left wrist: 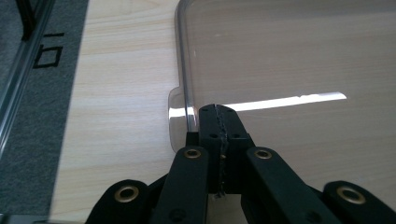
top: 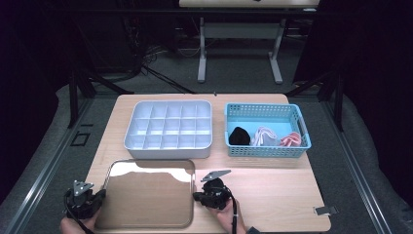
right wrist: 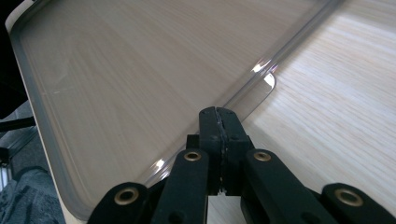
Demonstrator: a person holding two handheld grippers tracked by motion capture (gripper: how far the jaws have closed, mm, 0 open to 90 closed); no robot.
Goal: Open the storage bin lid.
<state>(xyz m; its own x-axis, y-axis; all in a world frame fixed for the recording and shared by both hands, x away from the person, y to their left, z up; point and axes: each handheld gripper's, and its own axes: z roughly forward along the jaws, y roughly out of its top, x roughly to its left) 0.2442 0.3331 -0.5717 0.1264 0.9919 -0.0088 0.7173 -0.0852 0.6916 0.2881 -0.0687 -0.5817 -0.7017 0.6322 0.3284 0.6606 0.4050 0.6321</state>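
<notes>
A clear plastic lid [top: 146, 195] with rounded corners lies flat on the wooden table [top: 272, 190] near the front edge. My left gripper [top: 102, 194] is at its left edge. In the left gripper view that gripper [left wrist: 218, 112] is shut, its tips just inside the lid's [left wrist: 280, 56] raised rim, beside a small tab [left wrist: 173, 116]. My right gripper [top: 196, 196] is at the lid's right edge. In the right gripper view this gripper [right wrist: 217, 113] is also shut, its tips over the rim of the lid [right wrist: 116, 70] near another tab [right wrist: 268, 81]. Nothing shows between either pair of jaws.
Behind the lid stands a white tray [top: 168, 155] divided into several compartments. To its right a blue basket [top: 268, 151] holds a black bundle [top: 239, 136], a white one [top: 264, 135] and a red-and-white one [top: 290, 140]. A small metal clip [top: 325, 210] lies front right.
</notes>
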